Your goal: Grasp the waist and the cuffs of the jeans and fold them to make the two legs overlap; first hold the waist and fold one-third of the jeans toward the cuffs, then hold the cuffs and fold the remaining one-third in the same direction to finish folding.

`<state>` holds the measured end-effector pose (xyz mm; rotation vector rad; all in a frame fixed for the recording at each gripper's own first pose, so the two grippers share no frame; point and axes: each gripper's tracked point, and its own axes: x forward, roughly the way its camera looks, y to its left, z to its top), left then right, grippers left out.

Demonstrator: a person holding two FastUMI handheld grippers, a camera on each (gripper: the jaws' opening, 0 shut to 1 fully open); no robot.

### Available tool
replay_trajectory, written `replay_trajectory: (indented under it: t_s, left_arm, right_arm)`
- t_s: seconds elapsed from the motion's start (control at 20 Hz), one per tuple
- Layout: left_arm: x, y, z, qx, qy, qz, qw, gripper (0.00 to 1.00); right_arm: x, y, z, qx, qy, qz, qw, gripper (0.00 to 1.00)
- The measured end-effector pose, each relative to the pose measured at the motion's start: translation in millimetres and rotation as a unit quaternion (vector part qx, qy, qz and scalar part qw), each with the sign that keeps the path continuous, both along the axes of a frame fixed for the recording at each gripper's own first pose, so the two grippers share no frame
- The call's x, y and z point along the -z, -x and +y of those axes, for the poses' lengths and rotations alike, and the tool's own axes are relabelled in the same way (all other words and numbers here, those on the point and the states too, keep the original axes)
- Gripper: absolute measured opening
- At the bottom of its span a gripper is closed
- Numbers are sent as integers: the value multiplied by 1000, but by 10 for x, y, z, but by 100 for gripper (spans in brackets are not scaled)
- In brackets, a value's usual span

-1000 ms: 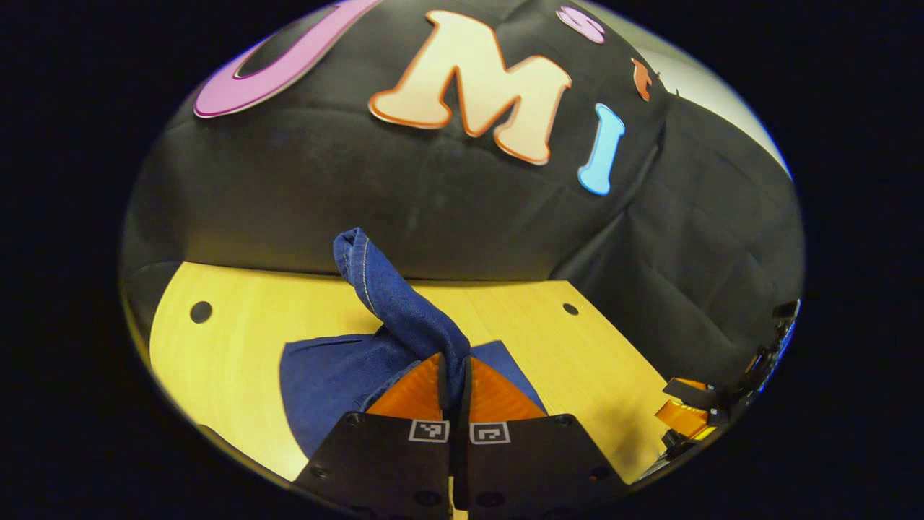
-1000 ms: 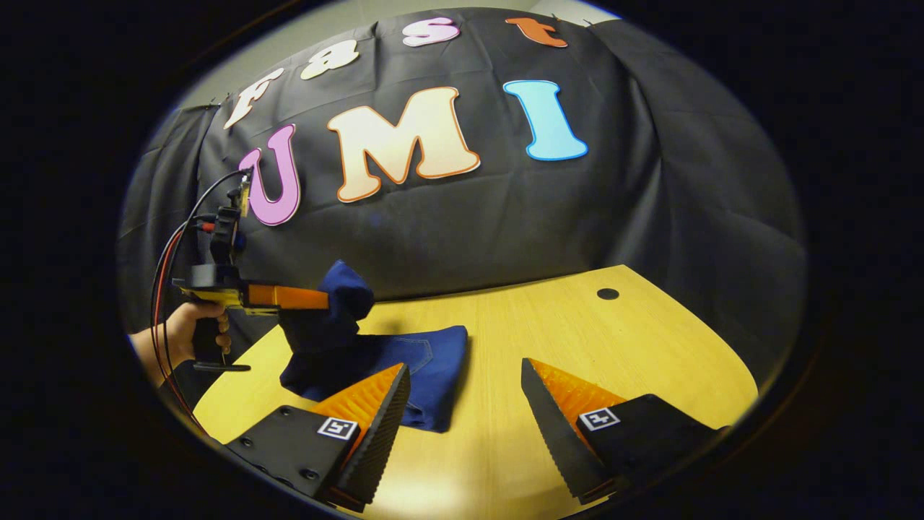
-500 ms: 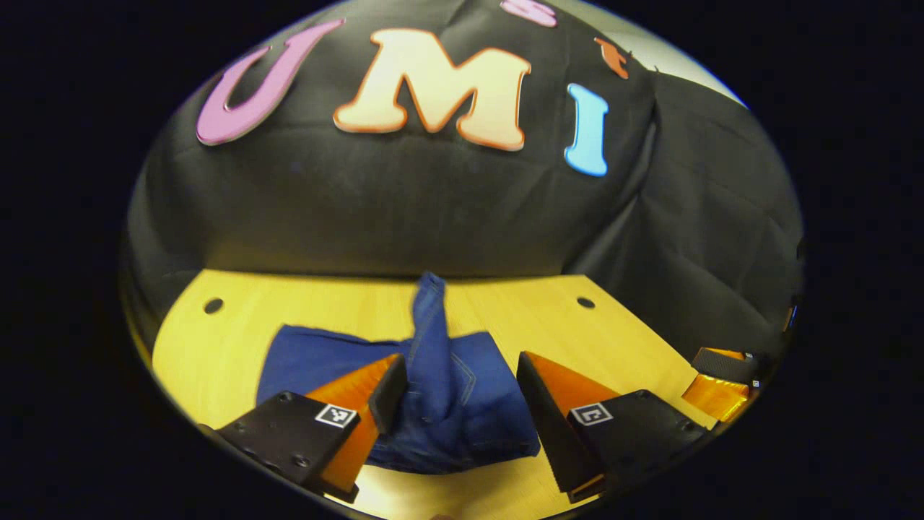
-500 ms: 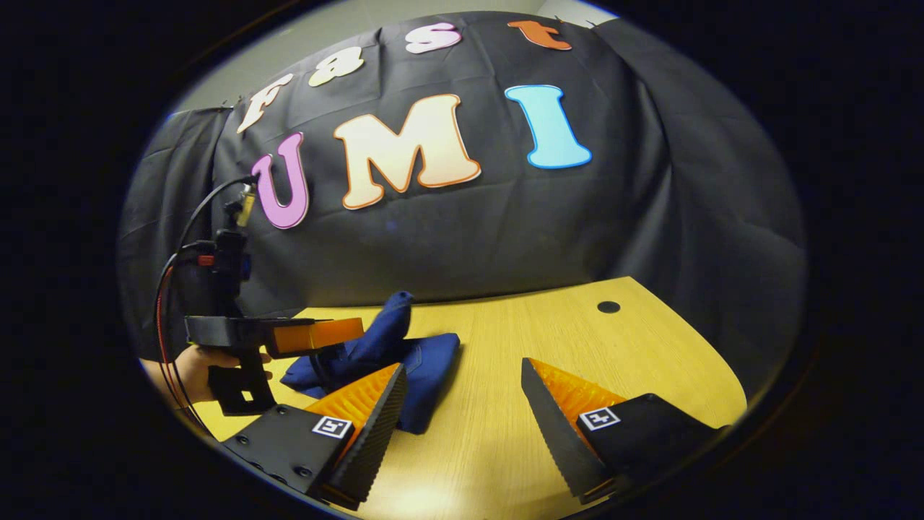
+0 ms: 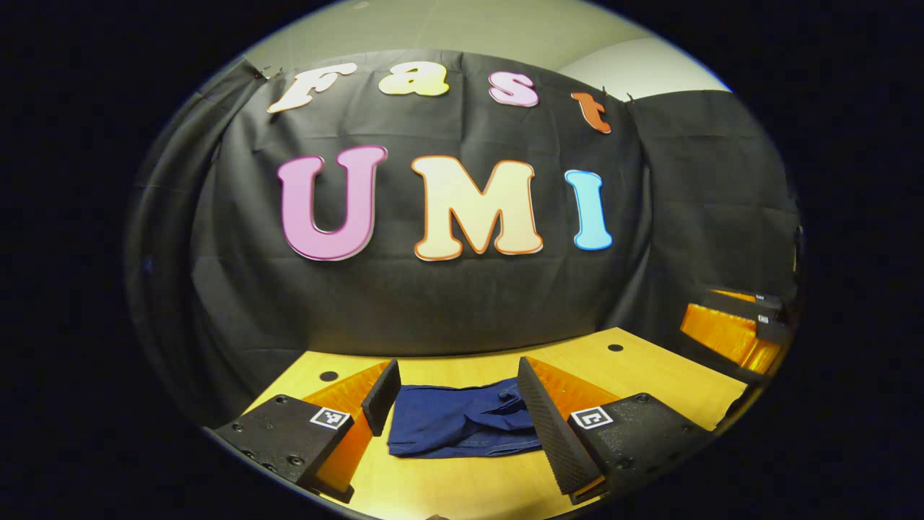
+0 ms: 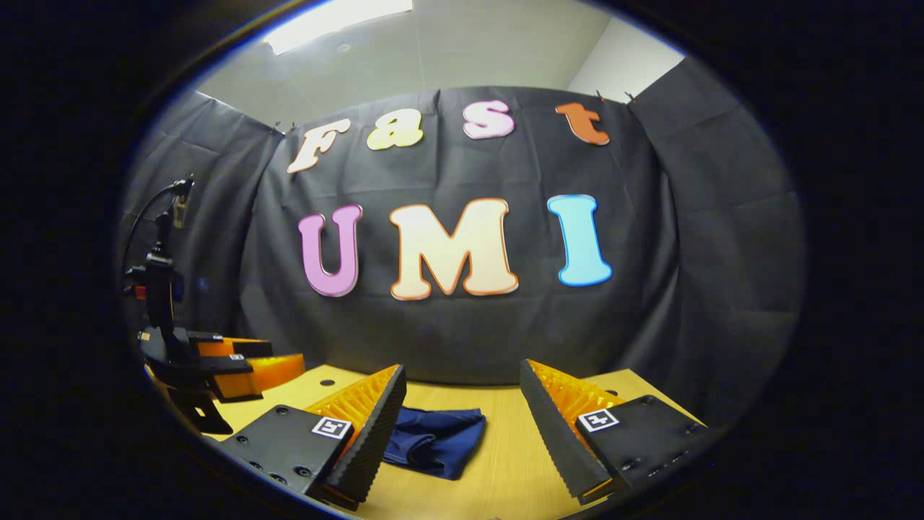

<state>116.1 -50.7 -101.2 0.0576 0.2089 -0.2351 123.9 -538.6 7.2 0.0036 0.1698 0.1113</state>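
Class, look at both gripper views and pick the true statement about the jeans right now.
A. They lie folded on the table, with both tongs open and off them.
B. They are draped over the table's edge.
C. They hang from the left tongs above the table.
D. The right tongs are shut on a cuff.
A: the jeans lie as a folded bundle on the table, and the left tongs and right tongs both stand open, gripping nothing.

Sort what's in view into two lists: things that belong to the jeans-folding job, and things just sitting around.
Belongs to the job:
- folded dark blue denim jeans, lying on the table
- left claw, open, holding nothing
- right claw, open, holding nothing

Just there:
- yellow wooden table with small round holes
- black cloth booth wall
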Motion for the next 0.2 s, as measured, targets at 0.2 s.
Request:
replay_trajectory:
  t_s: [0.2]
  left_arm:
    - [-289,259,289,-20,20,-24,999,94]
  right_arm:
    - [-373,190,270,3,-13,-37,999,98]
